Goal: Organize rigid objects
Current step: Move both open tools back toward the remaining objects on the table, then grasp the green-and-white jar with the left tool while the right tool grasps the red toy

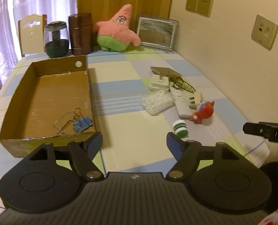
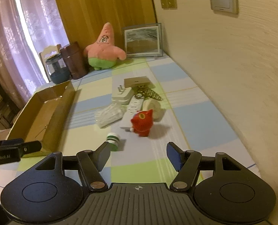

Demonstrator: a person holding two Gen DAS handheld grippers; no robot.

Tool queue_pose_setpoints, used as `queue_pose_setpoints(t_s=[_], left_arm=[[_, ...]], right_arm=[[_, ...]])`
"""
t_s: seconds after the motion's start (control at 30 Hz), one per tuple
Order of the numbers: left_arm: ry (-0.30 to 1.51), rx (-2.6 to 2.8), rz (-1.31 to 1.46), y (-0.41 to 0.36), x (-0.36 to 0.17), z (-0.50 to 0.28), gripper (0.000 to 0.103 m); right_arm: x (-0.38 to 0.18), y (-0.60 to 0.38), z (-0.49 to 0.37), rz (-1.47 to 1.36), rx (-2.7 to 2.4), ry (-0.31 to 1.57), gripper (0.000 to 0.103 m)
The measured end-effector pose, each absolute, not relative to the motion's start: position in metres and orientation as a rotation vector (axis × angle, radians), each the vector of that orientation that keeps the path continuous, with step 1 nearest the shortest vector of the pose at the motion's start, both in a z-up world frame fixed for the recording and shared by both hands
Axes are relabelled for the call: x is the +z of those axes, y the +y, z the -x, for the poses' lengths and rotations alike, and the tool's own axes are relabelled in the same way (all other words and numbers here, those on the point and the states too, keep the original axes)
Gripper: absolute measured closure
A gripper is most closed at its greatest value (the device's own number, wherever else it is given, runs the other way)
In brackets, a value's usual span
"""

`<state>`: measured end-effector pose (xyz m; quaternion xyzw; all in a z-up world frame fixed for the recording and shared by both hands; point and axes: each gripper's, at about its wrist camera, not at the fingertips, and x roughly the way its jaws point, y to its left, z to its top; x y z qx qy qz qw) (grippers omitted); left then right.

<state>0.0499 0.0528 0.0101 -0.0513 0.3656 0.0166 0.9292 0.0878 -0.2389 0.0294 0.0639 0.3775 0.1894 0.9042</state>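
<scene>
Fingers of both grippers spread wide, nothing held: left gripper (image 1: 134, 143) hangs over the table's near edge beside the cardboard box (image 1: 18, 101), right gripper (image 2: 137, 154) faces the pile. Done so far, by the look of it: only the blue binder clips (image 1: 82, 124) in the box's near right corner. Left to do: green-white spool (image 2: 113, 141), red toy (image 2: 142, 123), plastic bag (image 2: 109, 116), power strip (image 2: 133, 106), adapter (image 2: 123, 95) etc., all toward the table's right edge. Early stage, I'd judge.

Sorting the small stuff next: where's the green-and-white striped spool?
The spool lies on the table, just ahead of both grippers, right of the cardboard box and near the red toy.
</scene>
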Motion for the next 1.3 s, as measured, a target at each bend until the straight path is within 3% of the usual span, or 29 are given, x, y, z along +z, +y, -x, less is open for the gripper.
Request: queue_pose_setpoints(t_s=[1.3], left_arm=[[0.805,-0.068,0.078,0.006,-0.067,-0.133,0.031]], right_arm=[[-0.040,-0.198,-0.190,-0.071,0.419,0.788,0.039]])
